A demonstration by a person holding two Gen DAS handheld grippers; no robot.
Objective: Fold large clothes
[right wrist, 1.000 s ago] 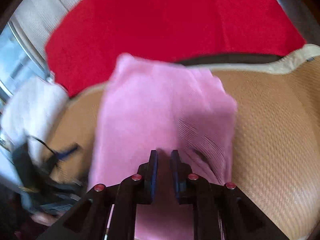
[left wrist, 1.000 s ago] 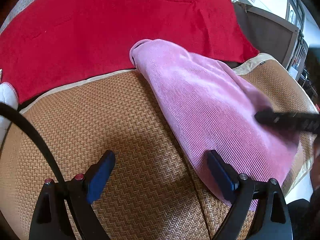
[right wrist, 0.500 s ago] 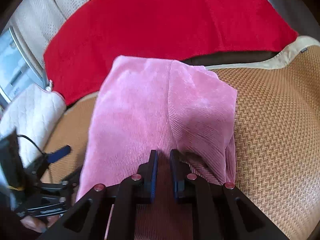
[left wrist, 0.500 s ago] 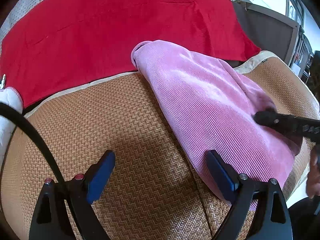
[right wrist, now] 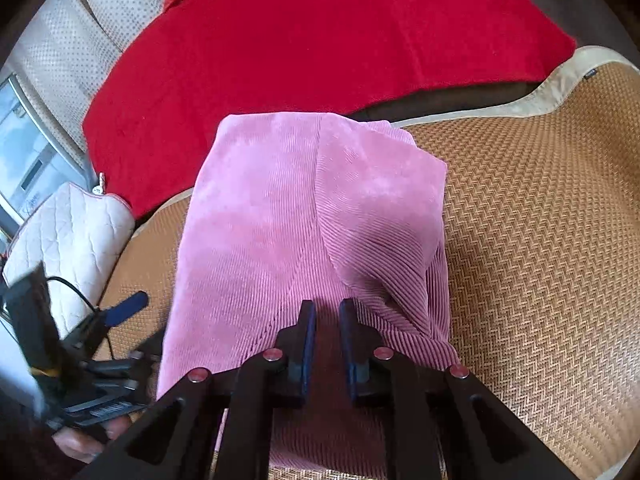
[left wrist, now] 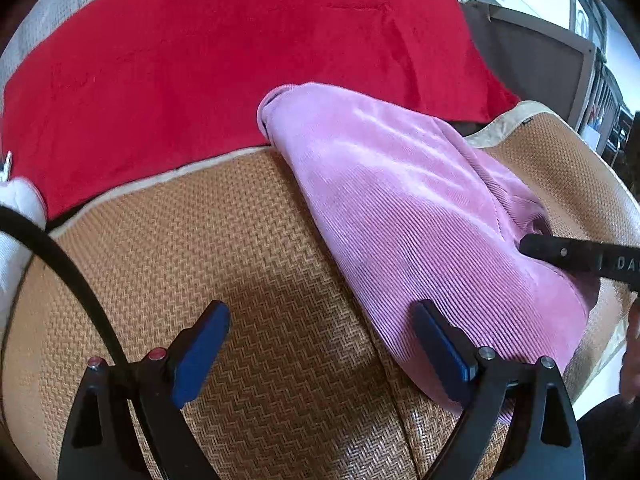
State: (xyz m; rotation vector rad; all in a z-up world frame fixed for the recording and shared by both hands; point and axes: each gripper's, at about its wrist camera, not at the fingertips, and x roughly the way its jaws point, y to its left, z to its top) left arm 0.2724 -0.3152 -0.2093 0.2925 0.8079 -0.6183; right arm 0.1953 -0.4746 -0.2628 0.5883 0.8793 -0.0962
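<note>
- Left wrist view: left gripper (left wrist: 320,344) with jaws wide apart, nothing between them, hovering over woven tan mat (left wrist: 224,248).
- Its right blue pad sits over the near-left edge of the pink corduroy garment (left wrist: 408,216); whether it touches the cloth can't be told.
- Pink corduroy garment lies folded on the mat, running from far centre to near right; its far end overlaps the red blanket (left wrist: 224,60).
- Right gripper (left wrist: 536,246) enters from the right edge as a black bar, its tip at a bunched fold on the garment's right side.
- White quilted cushion (left wrist: 16,200) at left edge, black cable curving across it.
- Right wrist view: right gripper (right wrist: 326,312) with jaws nearly closed, narrow gap, pinching a raised fold of the pink corduroy garment (right wrist: 280,216) at its near end.
- Garment fills centre, a diagonal fold ridge on the right half; woven tan mat (right wrist: 540,240) right of it.
- Red blanket (right wrist: 320,40) behind, far side.
- White quilted cushion (right wrist: 72,232) at left; left gripper (right wrist: 120,310) near left, blurred, a person's fingers (right wrist: 80,440) below it.
</note>
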